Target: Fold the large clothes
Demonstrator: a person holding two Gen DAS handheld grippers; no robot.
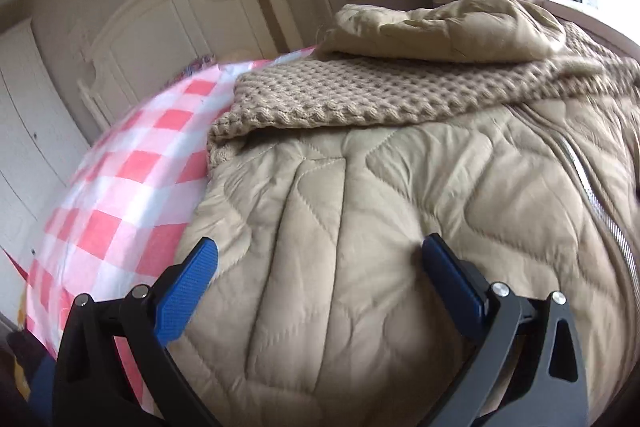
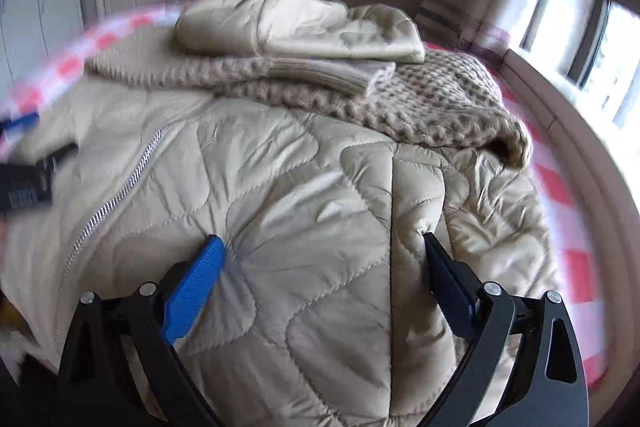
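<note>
While the left gripper (image 1: pixel 320 255) hangs over the coat (image 1: pixel 400 227), its jaws stand wide apart with nothing between the blue pads (image 1: pixel 188 291). In this left view the quilted beige coat lies spread on the bed (image 1: pixel 120 195), which has a pink-and-white checked cover. A knit sweater (image 1: pixel 360 91) lies across the coat's far end, and a folded beige garment (image 1: pixel 440 31) rests on top of the sweater. A zipper (image 1: pixel 600 211) runs down the coat at right.

In the right view, the right gripper (image 2: pixel 320 247) is spread fully, gripping nothing, its fingertips (image 2: pixel 214 247) just above or touching the coat (image 2: pixel 304 195); which, I cannot tell. The sweater (image 2: pixel 432 103) and folded garment (image 2: pixel 304 27) lie beyond.
</note>
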